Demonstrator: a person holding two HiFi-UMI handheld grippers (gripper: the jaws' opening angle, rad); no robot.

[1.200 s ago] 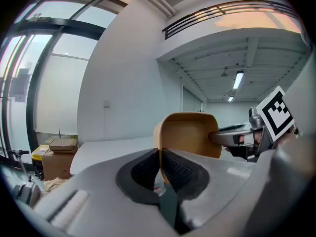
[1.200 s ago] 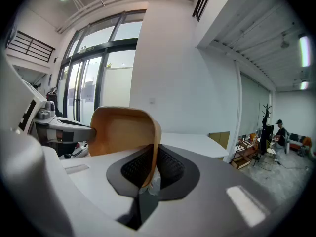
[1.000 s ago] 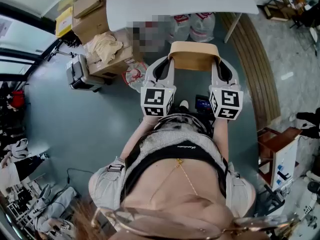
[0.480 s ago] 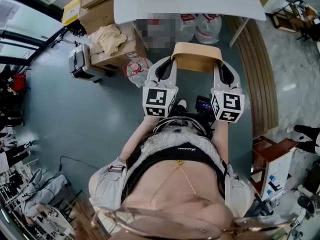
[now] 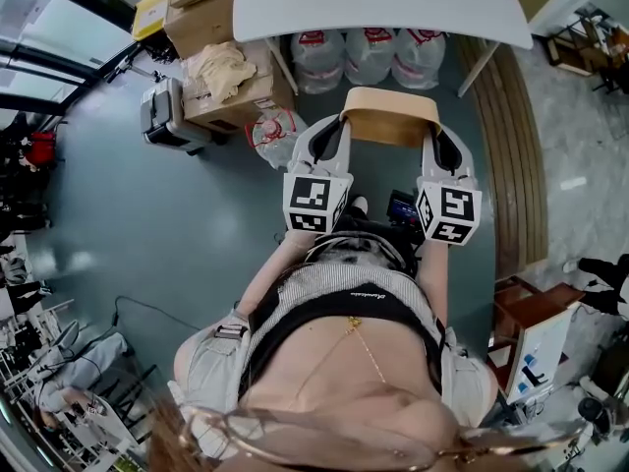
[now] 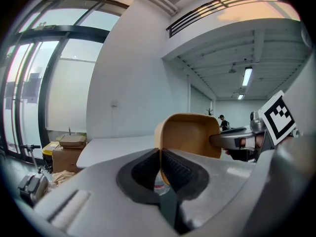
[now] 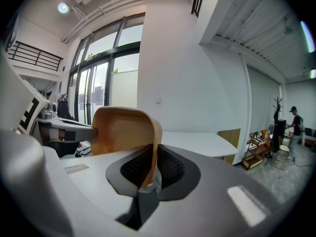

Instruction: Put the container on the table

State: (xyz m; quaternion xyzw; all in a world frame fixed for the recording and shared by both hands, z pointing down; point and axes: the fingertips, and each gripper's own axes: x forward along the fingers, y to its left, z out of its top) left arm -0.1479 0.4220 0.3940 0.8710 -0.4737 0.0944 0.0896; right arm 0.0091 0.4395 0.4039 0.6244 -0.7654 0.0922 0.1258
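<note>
Container (image 5: 389, 116) held short of the worktop (image 5: 383, 3) ahead
Left gripper (image 5: 330, 141) and right gripper (image 5: 444, 147) clench opposite walls; keep both level, advancing together.

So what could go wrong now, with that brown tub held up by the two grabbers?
1. The left gripper and the right gripper each pinch only a thin side wall of the container. If one slips, it could tip and fall to the floor.
2. The container hangs short of the table; carried too low, it might bump the edge.
3. The water bottles stand under the table and could get kicked.
</note>
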